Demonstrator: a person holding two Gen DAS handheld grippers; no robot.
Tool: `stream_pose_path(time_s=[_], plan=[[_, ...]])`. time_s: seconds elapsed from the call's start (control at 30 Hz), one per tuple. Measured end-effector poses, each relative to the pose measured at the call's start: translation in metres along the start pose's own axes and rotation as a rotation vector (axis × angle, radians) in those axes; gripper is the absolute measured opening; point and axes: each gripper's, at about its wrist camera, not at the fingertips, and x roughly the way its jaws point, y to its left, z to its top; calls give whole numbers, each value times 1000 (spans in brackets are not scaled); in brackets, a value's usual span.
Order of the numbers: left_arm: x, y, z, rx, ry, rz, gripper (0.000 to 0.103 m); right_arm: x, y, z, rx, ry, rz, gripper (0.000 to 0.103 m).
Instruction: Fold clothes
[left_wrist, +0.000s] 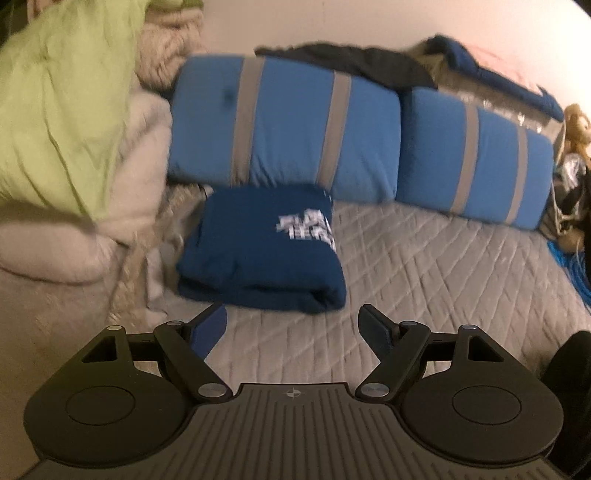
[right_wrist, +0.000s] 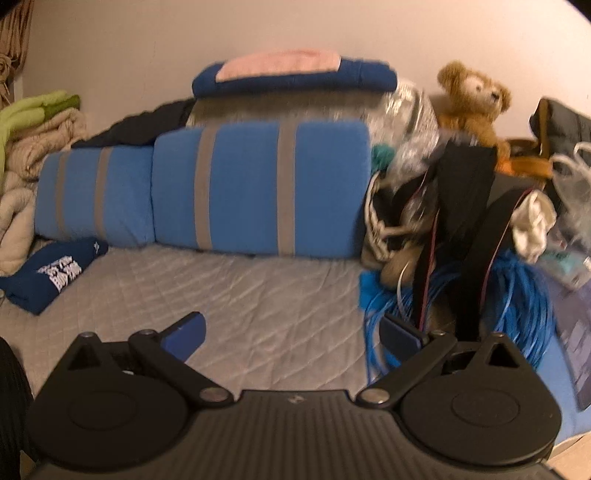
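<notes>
A folded dark blue shirt (left_wrist: 258, 254) with white lettering lies on the grey quilted bed (left_wrist: 424, 266), against the blue striped pillows. My left gripper (left_wrist: 293, 328) is open and empty, just in front of the shirt's near edge. In the right wrist view the same shirt (right_wrist: 51, 273) lies at the far left of the bed (right_wrist: 240, 295). My right gripper (right_wrist: 291, 336) is open and empty, above the bed near a pile of blue cord.
Two blue pillows with grey stripes (left_wrist: 284, 125) (right_wrist: 258, 188) line the wall. A green and beige bedding heap (left_wrist: 66, 122) fills the left. Folded clothes (right_wrist: 291, 74), a teddy bear (right_wrist: 472, 99), bags and blue cord (right_wrist: 517, 295) crowd the right.
</notes>
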Motion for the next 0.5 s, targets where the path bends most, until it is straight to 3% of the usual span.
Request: stream_pose_path(time_s=[0.23,0.5], plan=[[41,-1,-20,-29,57,-21,78,42,11,-30,65,52,48,103],[87,-5,-41,3,117,-1,78,89,19,-61,83,130,-4,103]])
